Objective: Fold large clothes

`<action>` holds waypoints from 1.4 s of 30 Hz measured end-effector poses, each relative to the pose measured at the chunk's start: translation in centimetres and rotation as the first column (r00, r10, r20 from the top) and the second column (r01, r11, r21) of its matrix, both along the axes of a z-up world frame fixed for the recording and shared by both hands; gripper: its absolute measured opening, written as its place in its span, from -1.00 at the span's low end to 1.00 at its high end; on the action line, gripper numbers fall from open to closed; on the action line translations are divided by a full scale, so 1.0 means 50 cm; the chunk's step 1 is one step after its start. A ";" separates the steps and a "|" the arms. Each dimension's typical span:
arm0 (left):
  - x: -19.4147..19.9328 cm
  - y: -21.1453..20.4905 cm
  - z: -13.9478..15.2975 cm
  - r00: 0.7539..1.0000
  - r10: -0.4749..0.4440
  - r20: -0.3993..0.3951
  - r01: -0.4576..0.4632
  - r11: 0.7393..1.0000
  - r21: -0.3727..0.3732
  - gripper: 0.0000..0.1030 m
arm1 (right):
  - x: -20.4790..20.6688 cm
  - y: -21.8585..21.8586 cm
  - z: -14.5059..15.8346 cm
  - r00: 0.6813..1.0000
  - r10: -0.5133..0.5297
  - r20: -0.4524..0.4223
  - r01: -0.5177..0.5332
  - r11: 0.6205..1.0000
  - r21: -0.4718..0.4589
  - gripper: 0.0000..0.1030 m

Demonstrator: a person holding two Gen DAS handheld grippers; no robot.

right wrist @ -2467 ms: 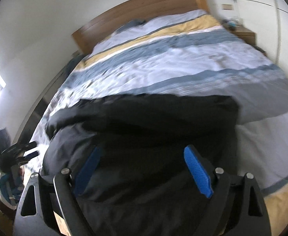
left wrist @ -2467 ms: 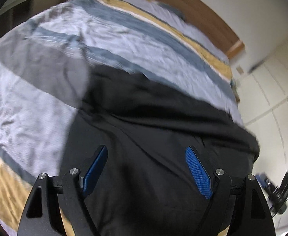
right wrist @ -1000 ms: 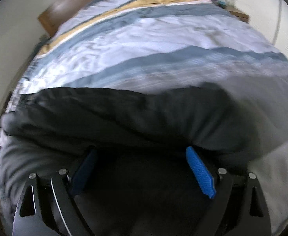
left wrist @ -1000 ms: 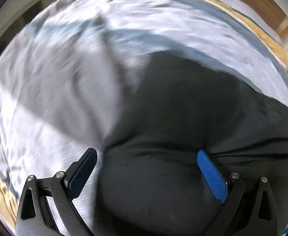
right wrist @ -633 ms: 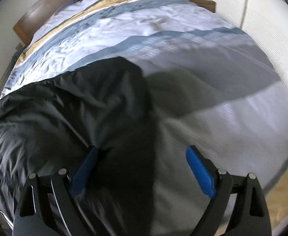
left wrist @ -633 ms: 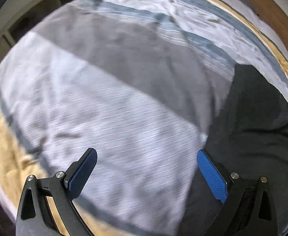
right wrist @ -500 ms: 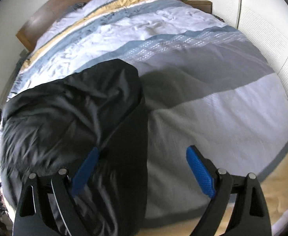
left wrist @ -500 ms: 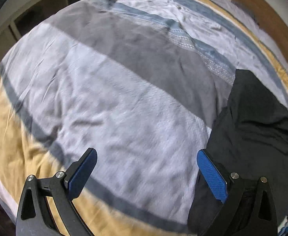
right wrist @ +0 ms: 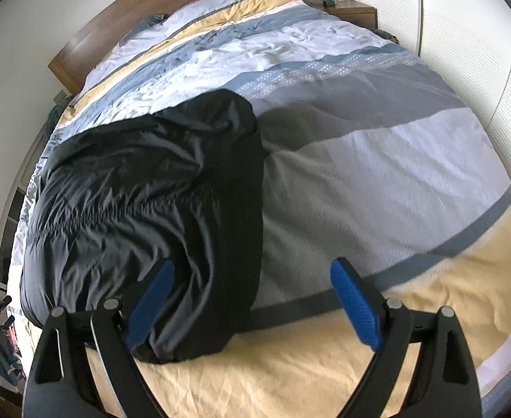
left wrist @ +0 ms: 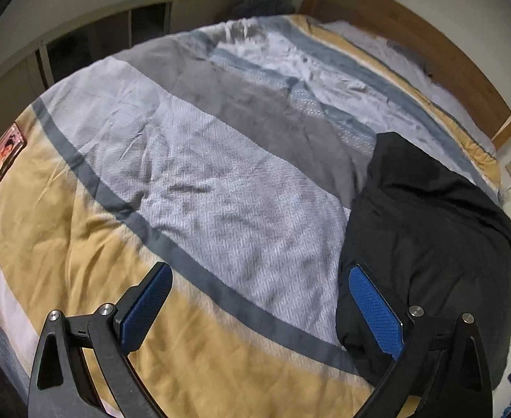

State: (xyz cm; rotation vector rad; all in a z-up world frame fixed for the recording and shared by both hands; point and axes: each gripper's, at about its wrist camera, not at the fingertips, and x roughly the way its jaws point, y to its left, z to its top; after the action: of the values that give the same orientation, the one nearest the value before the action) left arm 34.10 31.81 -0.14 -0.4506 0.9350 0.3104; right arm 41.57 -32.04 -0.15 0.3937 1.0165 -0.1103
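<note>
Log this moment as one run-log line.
garment: black garment folded on striped duvet | left gripper: open, empty | right gripper: open, empty

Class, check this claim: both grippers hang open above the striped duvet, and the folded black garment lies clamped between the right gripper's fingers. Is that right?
Not quite. The black garment is not clamped: the right gripper is open, its fingers clear of the cloth, as the right wrist view shows. The garment simply lies on the striped duvet. The left gripper is open too.

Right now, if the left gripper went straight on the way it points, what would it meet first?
Probably the striped duvet: the left gripper is open and empty, and the black garment lies off to its right.
</note>
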 end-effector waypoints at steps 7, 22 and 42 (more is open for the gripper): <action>-0.038 -0.073 -0.023 0.994 -0.090 0.068 0.081 0.989 0.123 0.93 | -0.014 0.030 -0.024 0.999 0.020 0.041 -0.021 0.999 0.028 0.78; -0.040 -0.153 -0.054 0.956 -0.275 0.104 0.244 0.940 0.240 0.93 | 0.032 0.056 -0.101 0.998 -0.009 0.056 0.000 0.989 0.149 0.88; -0.007 -0.149 -0.057 0.951 -0.274 0.140 0.238 0.944 0.230 0.97 | 0.079 0.036 -0.159 0.999 -0.015 0.043 0.003 0.969 0.245 1.00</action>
State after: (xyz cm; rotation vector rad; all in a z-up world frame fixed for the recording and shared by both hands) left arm 33.73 24.35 -2.99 -0.1535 0.7731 0.1275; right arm 45.50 -30.24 -8.10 0.6240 0.9868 0.0170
